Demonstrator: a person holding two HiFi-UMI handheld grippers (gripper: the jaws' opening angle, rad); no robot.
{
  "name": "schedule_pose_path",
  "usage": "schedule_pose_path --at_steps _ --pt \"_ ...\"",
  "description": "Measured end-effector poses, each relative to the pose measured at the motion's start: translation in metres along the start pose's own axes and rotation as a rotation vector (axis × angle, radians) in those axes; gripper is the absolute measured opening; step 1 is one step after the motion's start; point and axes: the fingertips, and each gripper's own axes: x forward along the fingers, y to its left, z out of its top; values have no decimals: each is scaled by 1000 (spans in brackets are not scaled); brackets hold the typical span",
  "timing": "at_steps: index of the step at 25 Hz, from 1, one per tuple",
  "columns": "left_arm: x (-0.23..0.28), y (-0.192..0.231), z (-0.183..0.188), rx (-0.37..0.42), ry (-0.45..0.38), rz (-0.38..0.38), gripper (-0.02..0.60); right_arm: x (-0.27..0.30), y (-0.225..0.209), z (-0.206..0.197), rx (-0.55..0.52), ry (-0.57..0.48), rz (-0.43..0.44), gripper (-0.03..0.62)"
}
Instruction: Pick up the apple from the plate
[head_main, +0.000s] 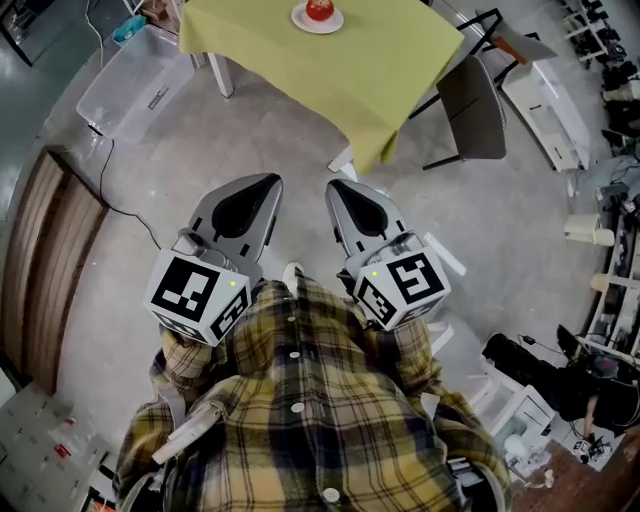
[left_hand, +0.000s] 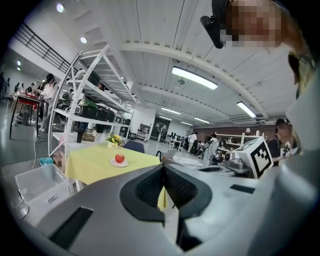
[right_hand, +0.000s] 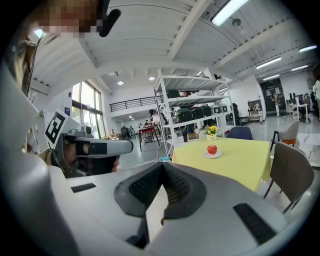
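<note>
Now, grey left gripper (head_main: 268, 182) has its jaws pressed together, empty. Grey right gripper (head_main: 337, 186) is just the same, nothing gripped. Round red apple (head_main: 319, 9) sits on the small white plate (head_main: 300, 21), toward the far edge of the yellow-green clothed table (head_main: 330, 70), well apart from both.

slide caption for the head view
Left gripper and right gripper, both shut, short of the table with apple on plate
</note>
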Motion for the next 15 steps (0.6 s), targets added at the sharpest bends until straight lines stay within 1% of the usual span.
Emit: schedule_pose_path --at_steps 5,10,15 --pt "22 52 23 25 12 -24 6 58 -8 22 8 -10 -8 -6" --pt "38 101 39 38 20 -62 6 111 -17 42 4 -22 -45 -6" --pt "47 137 51 45 24 -100 6 146 -18 52 11 -24 -83 -5"
